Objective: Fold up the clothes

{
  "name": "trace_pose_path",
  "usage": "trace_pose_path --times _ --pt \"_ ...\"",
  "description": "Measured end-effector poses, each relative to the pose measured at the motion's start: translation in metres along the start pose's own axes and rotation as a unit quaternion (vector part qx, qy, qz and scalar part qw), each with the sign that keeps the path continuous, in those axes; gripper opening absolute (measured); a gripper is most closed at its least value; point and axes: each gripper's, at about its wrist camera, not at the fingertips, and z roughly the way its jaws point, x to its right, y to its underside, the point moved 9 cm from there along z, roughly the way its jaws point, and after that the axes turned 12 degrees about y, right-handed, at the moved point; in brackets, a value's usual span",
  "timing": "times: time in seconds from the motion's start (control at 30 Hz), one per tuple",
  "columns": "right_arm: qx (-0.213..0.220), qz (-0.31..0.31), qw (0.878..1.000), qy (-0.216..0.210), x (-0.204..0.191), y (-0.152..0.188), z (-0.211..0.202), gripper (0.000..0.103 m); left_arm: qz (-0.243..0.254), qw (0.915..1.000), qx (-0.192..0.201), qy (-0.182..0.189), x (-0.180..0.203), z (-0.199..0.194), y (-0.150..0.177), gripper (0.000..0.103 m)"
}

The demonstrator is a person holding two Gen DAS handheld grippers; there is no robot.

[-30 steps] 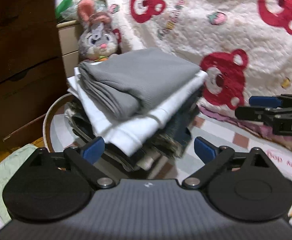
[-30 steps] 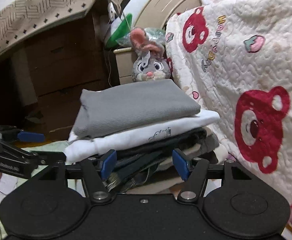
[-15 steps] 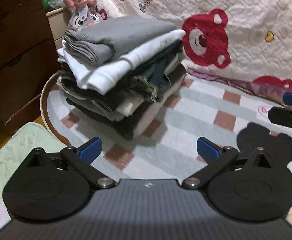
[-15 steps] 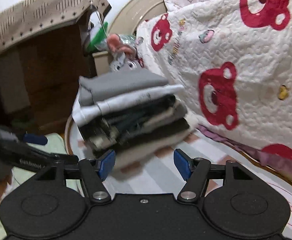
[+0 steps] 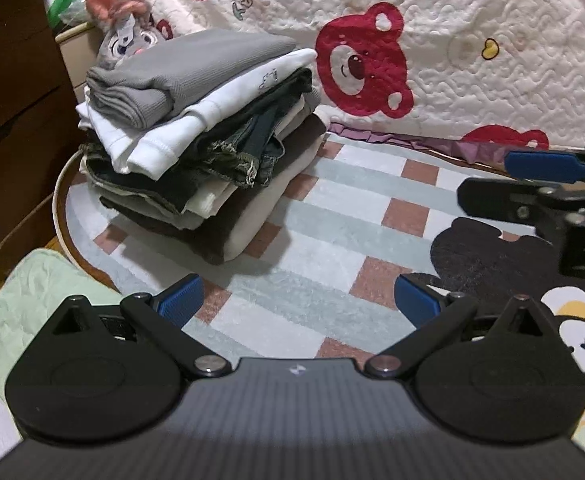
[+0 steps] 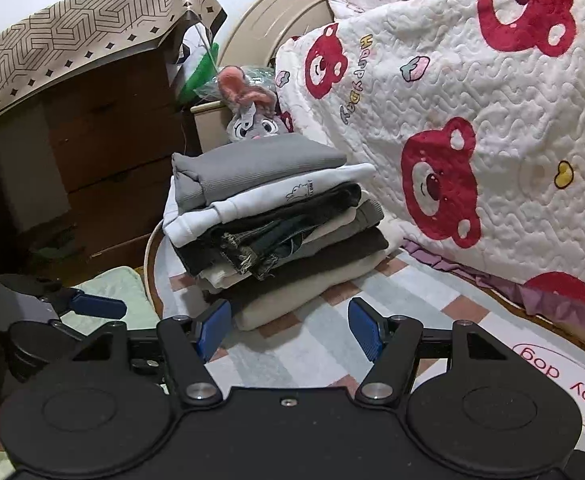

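Note:
A stack of folded clothes [image 5: 196,148] stands on a checked rug [image 5: 332,216], with a grey garment [image 5: 196,68] on top, a white one [image 5: 180,132] under it and several dark and beige ones below. The stack also shows in the right wrist view [image 6: 276,224]. My left gripper [image 5: 297,302] is open and empty, low over the rug in front of the stack. My right gripper [image 6: 290,330] is open and empty, in front of the stack. The right gripper also shows at the right edge of the left wrist view [image 5: 540,184].
A white quilt with red bears [image 5: 432,52] hangs behind the rug. A grey bunny plush [image 5: 124,36] sits behind the stack. A dark wooden dresser [image 5: 8,112] stands at the left. A pale green mat [image 5: 24,312] lies at the near left.
Both grippers have drawn back from the stack of clothes, which now looks smaller and farther away. Both stay open and empty.

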Motion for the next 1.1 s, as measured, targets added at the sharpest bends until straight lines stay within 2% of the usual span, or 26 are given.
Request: trace_pose_path --times 0.27,0.53,1.1 --pt "-0.009 0.003 1.000 -0.001 -0.001 0.005 0.000 0.070 0.000 1.0000 -0.008 -0.004 -0.001 0.001 0.001 0.103" --pt "-0.007 -0.026 1.000 0.007 -0.004 -0.001 -0.003 0.070 0.019 0.9998 -0.011 -0.002 0.007 0.001 0.002 0.103" --pt "-0.023 -0.017 1.000 0.011 -0.003 0.002 0.004 0.070 0.034 0.9990 -0.026 0.013 0.020 0.005 0.004 0.103"
